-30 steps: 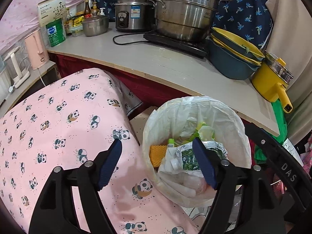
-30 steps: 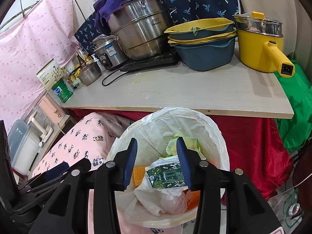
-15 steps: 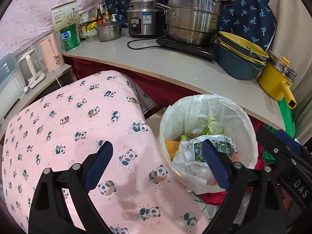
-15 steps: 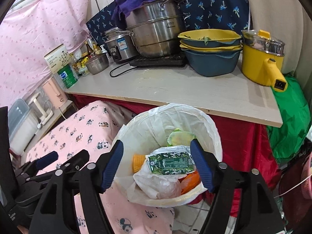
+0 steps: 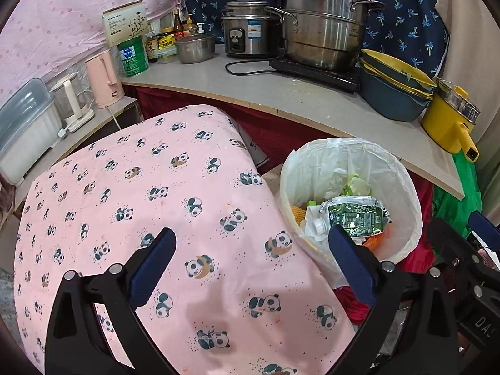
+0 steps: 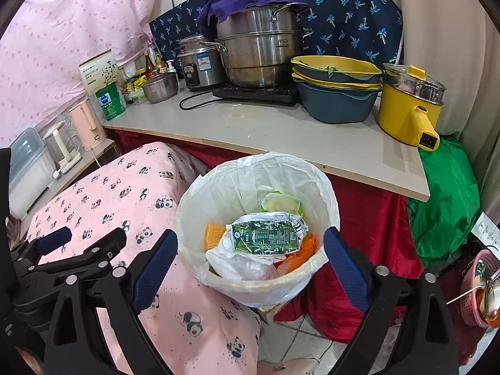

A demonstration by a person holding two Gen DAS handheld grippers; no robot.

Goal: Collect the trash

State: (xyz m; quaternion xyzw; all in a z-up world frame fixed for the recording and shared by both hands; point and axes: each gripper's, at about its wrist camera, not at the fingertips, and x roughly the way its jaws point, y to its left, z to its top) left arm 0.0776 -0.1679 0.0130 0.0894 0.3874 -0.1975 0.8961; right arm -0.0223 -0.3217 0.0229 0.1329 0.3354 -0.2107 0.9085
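A white bin with a plastic liner stands on the floor below the counter. On top of its trash lies a green printed wrapper, over white plastic, orange pieces and pale green scraps. My left gripper hangs over the pink panda cloth, left of the bin; its jaws are opening wide with nothing between them. My right gripper sits above the bin's near rim; its jaws are opening too and hold nothing, the wrapper lying loose below them.
The grey counter carries steel pots, stacked blue and yellow bowls and a yellow electric pot. Kettles stand at the left. A green bag and a pink basket sit to the right on the floor.
Both grippers have opened wide and drawn back from the bin. The green wrapper that sat between the right jaws now lies free on the trash.
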